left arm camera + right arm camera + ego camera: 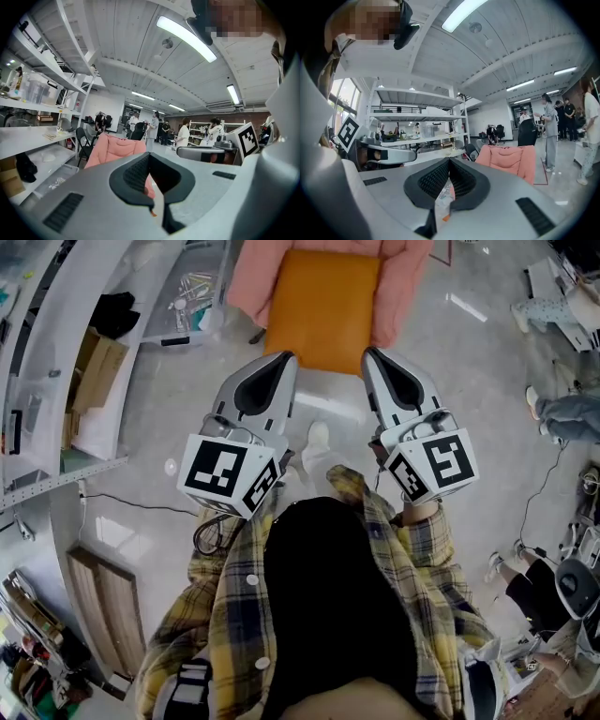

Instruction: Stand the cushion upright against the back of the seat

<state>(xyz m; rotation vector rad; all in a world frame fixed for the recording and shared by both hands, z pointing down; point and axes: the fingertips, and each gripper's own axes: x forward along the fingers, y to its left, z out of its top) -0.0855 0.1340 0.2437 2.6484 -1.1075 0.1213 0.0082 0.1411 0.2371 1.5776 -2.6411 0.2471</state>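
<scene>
An orange square cushion (323,306) lies flat on the seat of a pink padded chair (403,282) at the top of the head view. Both grippers are held side by side just short of the chair's front edge, pointing at it. My left gripper (282,360) is shut with nothing in it, its tip near the cushion's front left corner. My right gripper (372,354) is shut and empty too, near the front right corner. Neither touches the cushion. The chair's pink back (117,147) shows beyond the closed left jaws, and again (511,159) to the right of the closed right jaws.
White shelving (56,381) with boxes runs along the left. A wooden board (103,606) lies on the glossy floor at lower left, with a cable beside it. Seated people and their legs (562,413) are at the right. Several people stand far behind the chair (154,126).
</scene>
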